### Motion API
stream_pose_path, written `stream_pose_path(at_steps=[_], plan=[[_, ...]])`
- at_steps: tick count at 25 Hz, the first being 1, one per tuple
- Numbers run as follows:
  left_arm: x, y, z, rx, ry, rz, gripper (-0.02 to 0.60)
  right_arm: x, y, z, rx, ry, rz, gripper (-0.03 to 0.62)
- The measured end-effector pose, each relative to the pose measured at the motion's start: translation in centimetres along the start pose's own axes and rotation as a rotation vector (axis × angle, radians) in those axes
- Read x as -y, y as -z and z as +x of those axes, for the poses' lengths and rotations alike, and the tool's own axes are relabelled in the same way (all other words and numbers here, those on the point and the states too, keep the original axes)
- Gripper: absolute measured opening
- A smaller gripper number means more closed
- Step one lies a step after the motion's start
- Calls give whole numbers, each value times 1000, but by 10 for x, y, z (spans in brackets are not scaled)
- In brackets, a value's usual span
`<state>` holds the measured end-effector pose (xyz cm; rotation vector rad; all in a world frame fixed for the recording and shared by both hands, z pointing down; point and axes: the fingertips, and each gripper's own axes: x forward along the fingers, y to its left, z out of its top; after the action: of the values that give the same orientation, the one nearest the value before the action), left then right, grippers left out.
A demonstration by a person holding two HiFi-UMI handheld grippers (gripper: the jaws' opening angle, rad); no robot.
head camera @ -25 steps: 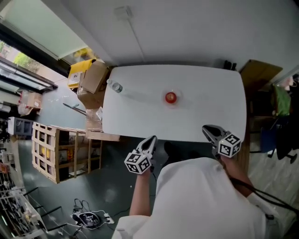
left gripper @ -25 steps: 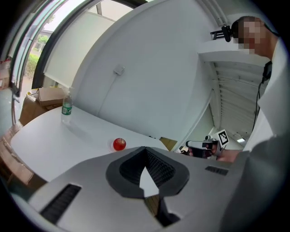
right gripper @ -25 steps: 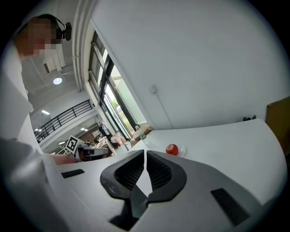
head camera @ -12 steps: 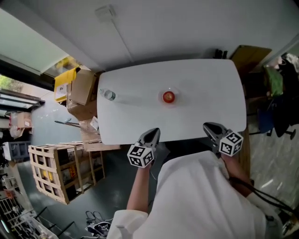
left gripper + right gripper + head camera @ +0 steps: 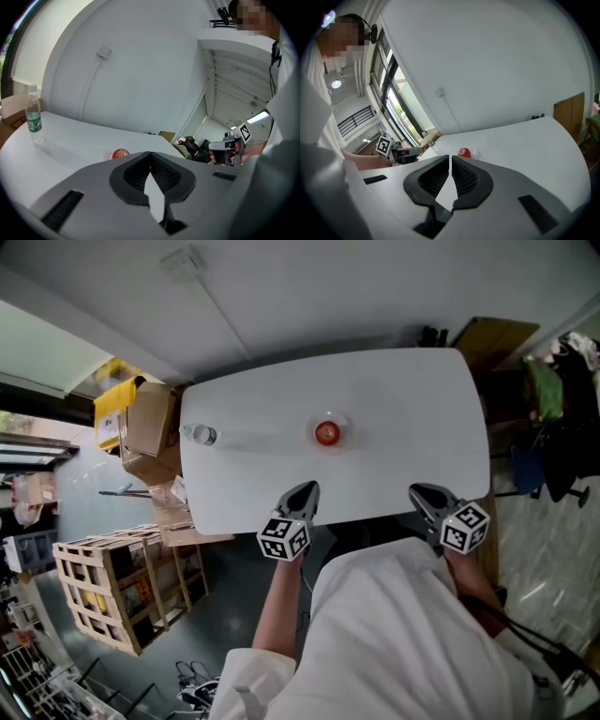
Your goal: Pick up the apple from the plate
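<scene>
1. Both are closed and empty: left gripper and right gripper hover at the worktop's near edge
2. Apple sits on its plate mid-worktop, well apart from both
3. Reaching, opening, grasping and lifting all look undone

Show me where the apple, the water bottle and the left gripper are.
apple [image 5: 326, 433], head view, middle of the fruit
water bottle [image 5: 33, 124], left gripper view, on its green label
left gripper [image 5: 307, 490], head view, between its shut fingertips

White table against white wall; wooden crate beside.
</scene>
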<state>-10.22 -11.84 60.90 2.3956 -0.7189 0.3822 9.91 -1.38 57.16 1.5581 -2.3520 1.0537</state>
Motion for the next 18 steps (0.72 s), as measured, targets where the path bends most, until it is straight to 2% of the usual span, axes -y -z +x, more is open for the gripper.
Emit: stream_pose_path(at_steps=[5, 11, 18], plan=[[-7, -7, 26, -8, -30, 3, 13, 12, -10, 11, -34, -49, -8, 42], [-20, -12, 64, -27, -57, 14, 76, 28, -20, 27, -76, -94, -12, 43], [-46, -5, 111, -98, -106, 49, 174, 49, -19, 36, -129, -113, 16, 42]])
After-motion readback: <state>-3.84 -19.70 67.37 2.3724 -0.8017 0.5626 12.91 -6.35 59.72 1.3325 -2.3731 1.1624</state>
